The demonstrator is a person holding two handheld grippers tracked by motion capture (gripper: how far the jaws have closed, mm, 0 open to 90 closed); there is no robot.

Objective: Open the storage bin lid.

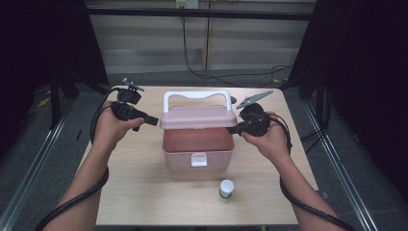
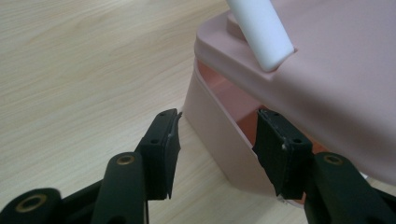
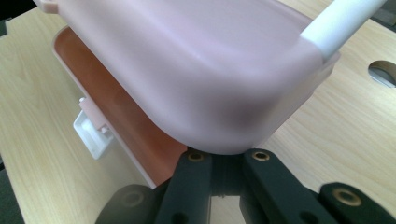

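A pink box (image 1: 197,151) stands mid-table with its pink lid (image 1: 198,117) raised off the rim and its white handle (image 1: 195,95) upright. My left gripper (image 1: 153,120) is at the lid's left end. In the left gripper view it (image 2: 218,116) is open, the box's corner wall (image 2: 210,140) sits between the jaws, and one pad (image 2: 280,149) lies just under the lid (image 2: 336,93). My right gripper (image 1: 232,129) is at the lid's right end. In the right gripper view it (image 3: 224,156) is shut, with its tips hidden under the lid's edge (image 3: 196,70).
A small white-capped bottle (image 1: 226,188) stands near the wooden table's (image 1: 144,192) front edge, right of centre. The box's white latch (image 1: 198,159) hangs on its front wall. A round cable hole (image 3: 383,72) sits in the tabletop behind the box.
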